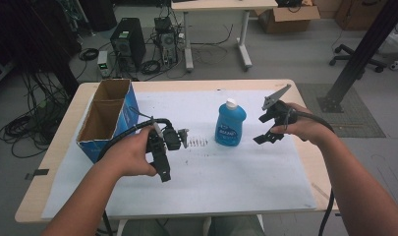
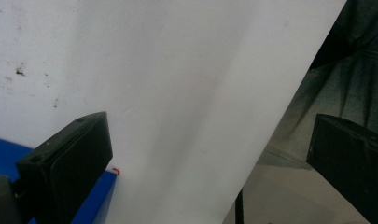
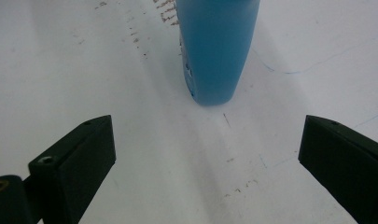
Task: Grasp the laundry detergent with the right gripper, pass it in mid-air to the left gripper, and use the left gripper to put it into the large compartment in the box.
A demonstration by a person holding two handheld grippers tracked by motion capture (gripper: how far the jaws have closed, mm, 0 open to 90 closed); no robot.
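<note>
1. The left gripper hung low over the near part of the surface, fingers spread wide and empty, pointing back toward the person.
2. The right gripper stood just right of the blue bottle, fingers likewise parted with nothing between them. In the right gripper view the bottle's base lay ahead, centred between the two fingers but not yet inside their span.
3. The bottle stood upright mid-surface on the white sheet, white cap on top.
4. Handling, judged: a plastic bottle that looked full of liquid, so moderately heavy, its walls smooth and likely slippery, and prone to yield under a hard squeeze. A hold across the narrow sides of the body, below the shoulder, looked safest.
5. Farther left, an open blue cardboard box sat well apart from the bottle. Nothing lay between the right gripper and the bottle.
</note>
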